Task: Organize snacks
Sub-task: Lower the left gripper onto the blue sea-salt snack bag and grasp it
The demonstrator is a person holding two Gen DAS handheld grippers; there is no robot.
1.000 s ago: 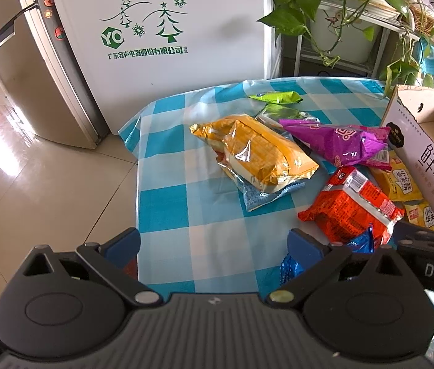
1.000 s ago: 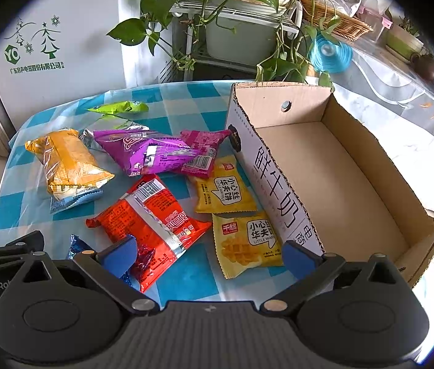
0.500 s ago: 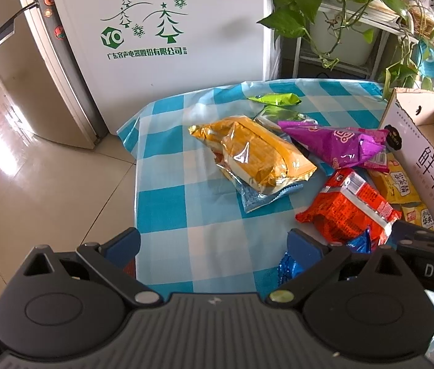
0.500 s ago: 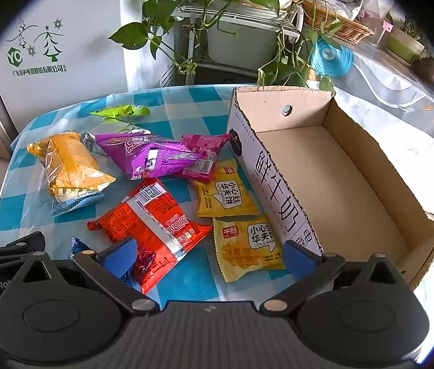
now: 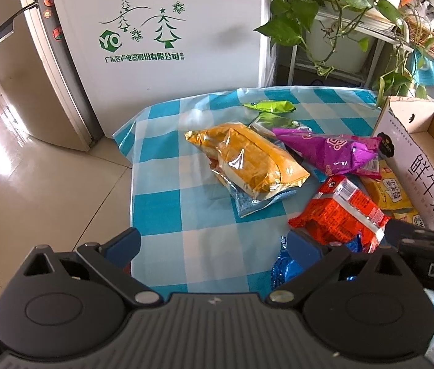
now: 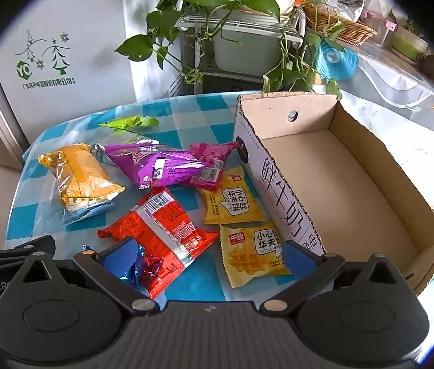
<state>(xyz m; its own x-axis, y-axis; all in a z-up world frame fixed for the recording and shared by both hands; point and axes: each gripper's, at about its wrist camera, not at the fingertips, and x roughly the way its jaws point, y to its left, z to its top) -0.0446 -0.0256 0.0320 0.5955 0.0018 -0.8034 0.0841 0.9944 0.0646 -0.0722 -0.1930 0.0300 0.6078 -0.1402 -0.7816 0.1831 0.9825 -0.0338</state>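
Several snack packs lie on a blue checked tablecloth (image 5: 167, 203): an orange bag (image 5: 247, 160) (image 6: 78, 175), a purple bag (image 5: 324, 150) (image 6: 155, 163), a red pack (image 5: 343, 212) (image 6: 161, 230), two yellow waffle packs (image 6: 232, 203) (image 6: 254, 252), a green wrapper (image 6: 128, 121) and a blue foil candy (image 5: 284, 267). An empty cardboard box (image 6: 340, 184) stands at the right. My left gripper (image 5: 214, 243) hangs open above the table's near edge. My right gripper (image 6: 209, 255) is open over the red pack and the nearer waffle pack, holding nothing.
A white freezer (image 5: 171, 30) with green tree print and a steel fridge (image 5: 17, 70) stand behind the table. A plant shelf (image 6: 238, 30) with trailing leaves is at the back. A white cloth surface (image 6: 401, 117) lies right of the box. Tiled floor (image 5: 32, 200) is at the left.
Both grippers have drifted slightly; the snacks sit a little lower and farther right in the views. Nothing was picked up or moved.
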